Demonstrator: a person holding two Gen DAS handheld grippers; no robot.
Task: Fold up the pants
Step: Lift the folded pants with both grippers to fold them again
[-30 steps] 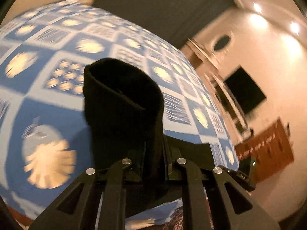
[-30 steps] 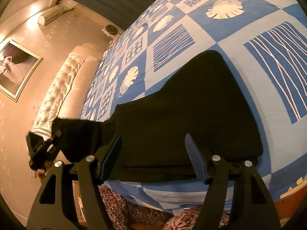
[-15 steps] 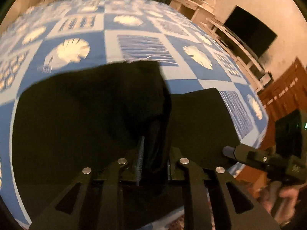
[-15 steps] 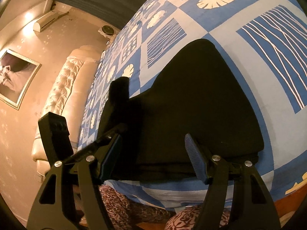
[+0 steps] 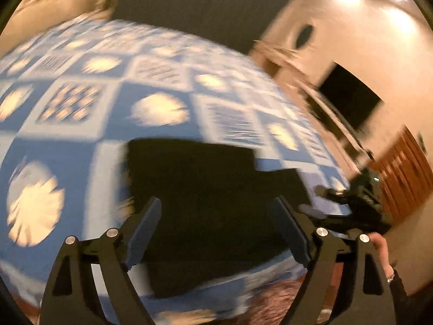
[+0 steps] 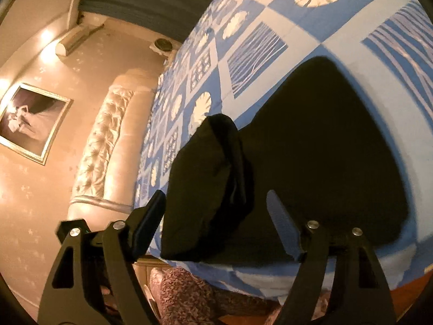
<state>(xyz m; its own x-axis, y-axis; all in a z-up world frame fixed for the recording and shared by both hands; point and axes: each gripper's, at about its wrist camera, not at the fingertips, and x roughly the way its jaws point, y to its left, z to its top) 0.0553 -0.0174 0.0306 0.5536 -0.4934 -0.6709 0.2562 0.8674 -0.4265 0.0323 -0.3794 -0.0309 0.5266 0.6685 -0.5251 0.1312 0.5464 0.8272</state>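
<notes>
Pants on the bed, near edge, both tongs above them.

The pants (image 6: 324,140) lie on the bed (image 6: 270,13) close to its near edge; one folded part (image 6: 205,178) lies on their left end. The left tongs (image 5: 216,230) and right tongs (image 6: 216,222) stand over the near edge. The headboard (image 6: 102,140) is left of the bed, a framed picture (image 6: 29,122) on the wall beyond it.
</notes>
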